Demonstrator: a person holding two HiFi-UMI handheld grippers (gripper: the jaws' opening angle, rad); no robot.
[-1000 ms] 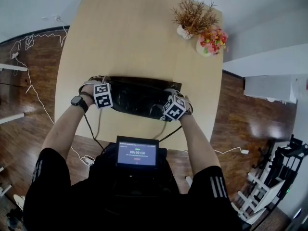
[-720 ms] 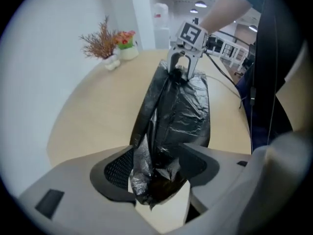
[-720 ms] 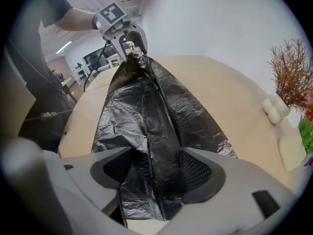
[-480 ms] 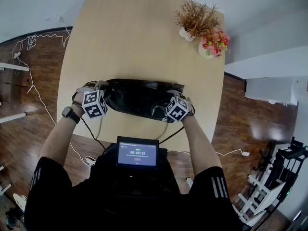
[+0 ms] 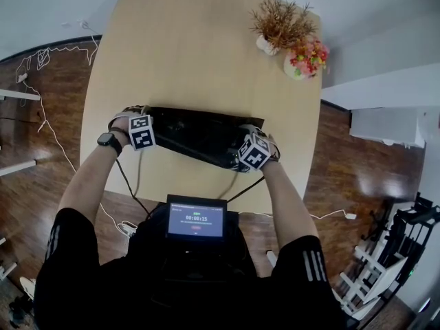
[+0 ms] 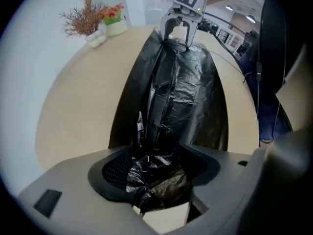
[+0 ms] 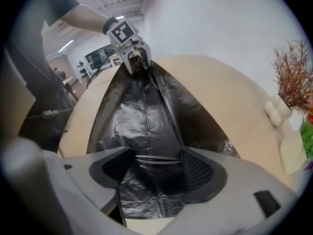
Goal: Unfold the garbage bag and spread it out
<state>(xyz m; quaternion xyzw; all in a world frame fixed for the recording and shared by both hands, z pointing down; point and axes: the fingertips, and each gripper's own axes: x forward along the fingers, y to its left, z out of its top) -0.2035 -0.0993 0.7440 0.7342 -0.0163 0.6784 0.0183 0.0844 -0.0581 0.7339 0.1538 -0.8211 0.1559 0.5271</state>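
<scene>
I'm partway into the unfolding, as I read it: the garbage bag (image 5: 196, 135) lies as a long black band across the near part of the table (image 5: 192, 47), stretched between my two tools but with its lengthwise pleats not yet opened out. My left gripper (image 6: 156, 155) points straight down over the bag's left end. Its jaws have just been opening and stand wide, with a crumpled bunch of film sitting loose between the pads rather than pinched. My right gripper (image 7: 154, 155) is tilted down at the other end, its jaws also just eased a touch wider, straddling flat plastic without clamping it. So neither tool holds the bag now. Next, I judge, each needs to close on an outer edge only, one ply if I can manage it. Then I draw the edge across the table to open the folds, slowly, since film this thin will probably slip or drag along whole.
</scene>
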